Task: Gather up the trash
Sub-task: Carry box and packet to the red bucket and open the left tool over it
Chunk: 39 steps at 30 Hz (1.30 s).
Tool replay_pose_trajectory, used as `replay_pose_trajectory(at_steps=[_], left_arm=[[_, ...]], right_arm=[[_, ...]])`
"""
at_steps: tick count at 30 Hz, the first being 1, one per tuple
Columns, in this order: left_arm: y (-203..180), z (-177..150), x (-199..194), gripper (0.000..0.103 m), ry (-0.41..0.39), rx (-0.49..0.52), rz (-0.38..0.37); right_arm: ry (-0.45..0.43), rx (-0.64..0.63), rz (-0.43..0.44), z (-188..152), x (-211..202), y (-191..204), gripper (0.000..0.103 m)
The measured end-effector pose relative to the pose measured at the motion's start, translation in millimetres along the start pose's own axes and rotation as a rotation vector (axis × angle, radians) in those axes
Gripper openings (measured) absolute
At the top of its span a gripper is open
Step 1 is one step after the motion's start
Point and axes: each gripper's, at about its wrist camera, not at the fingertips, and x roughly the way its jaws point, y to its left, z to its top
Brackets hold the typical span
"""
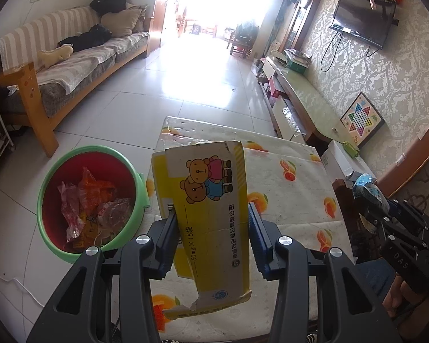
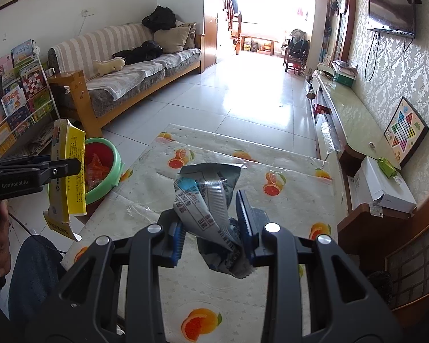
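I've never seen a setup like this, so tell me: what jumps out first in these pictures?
A flattened yellow medicine box with cartoon bears, clamped in the left tool above the orange-print table. Beside it, the right tool pinches a crumpled silver wrapper over the same table. On the floor to the left stands a green-rimmed red bin already holding wrappers.

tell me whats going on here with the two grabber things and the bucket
A person is clearing trash off a table with a gripper in each hand. The left gripper is clamped on a flattened yellow medicine box with cartoon bears. The right gripper is shut on a crumpled silver and blue wrapper. Both pieces are held above the fruit-print tablecloth. The green bucket with a red inside sits on the floor at the table's left and already holds wrappers; neither piece is over it yet.
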Motion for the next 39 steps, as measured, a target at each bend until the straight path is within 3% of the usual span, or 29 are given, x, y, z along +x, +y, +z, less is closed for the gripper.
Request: replay_pose_trajectory(at_steps=[11,24,39], left_arm=[[41.4,13.7,-6.9,0.042,-0.036,-0.038,0.043],[130.1,35.2,-20.2,0.042,-0.061,-0.131,0.16],[197.2,57.0,0.9,0.042,-0.066,-0.203,0.206]], right_arm=[[-0.002,-0.06,0.044,22.9,25.6,38.4,0.032],[-0.019,-0.14,0.173,64.4,66.2,119.4,0.032],[-0.002,-0.203,0.27,93.1,104.7,188.0,0.032]])
